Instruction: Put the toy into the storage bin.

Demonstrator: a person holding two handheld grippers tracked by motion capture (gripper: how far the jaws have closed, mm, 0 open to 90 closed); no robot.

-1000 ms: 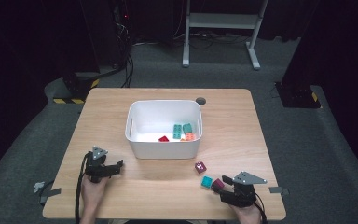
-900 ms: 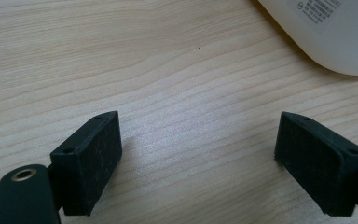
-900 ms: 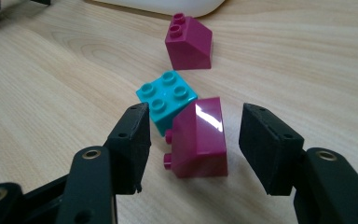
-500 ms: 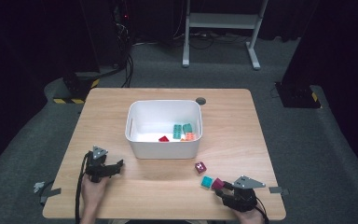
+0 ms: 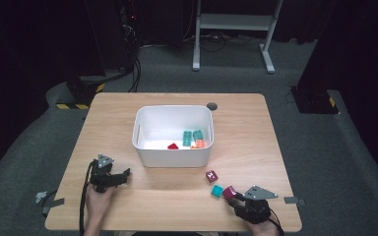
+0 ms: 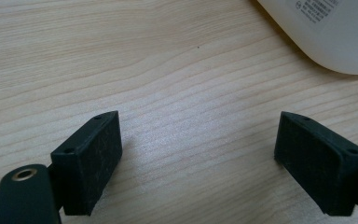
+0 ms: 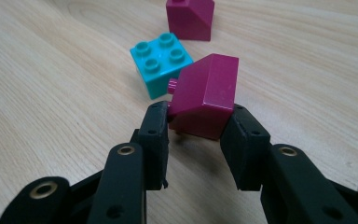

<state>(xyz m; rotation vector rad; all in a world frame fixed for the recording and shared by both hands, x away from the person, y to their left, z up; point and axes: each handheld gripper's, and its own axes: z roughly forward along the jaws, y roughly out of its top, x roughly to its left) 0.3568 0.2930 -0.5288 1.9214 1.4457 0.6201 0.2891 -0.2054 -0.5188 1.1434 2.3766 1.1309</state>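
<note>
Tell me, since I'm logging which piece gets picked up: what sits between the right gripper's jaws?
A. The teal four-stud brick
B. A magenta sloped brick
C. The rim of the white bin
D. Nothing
B: in the right gripper view the right gripper has its jaws pressed against both sides of a magenta sloped brick, having just been closing on it; the teal brick lies beside it, outside the jaws.

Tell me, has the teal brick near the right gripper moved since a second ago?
No. The teal brick sits at the same spot below the white bin's right corner, beside the magenta brick that the right gripper has just closed on.
</note>
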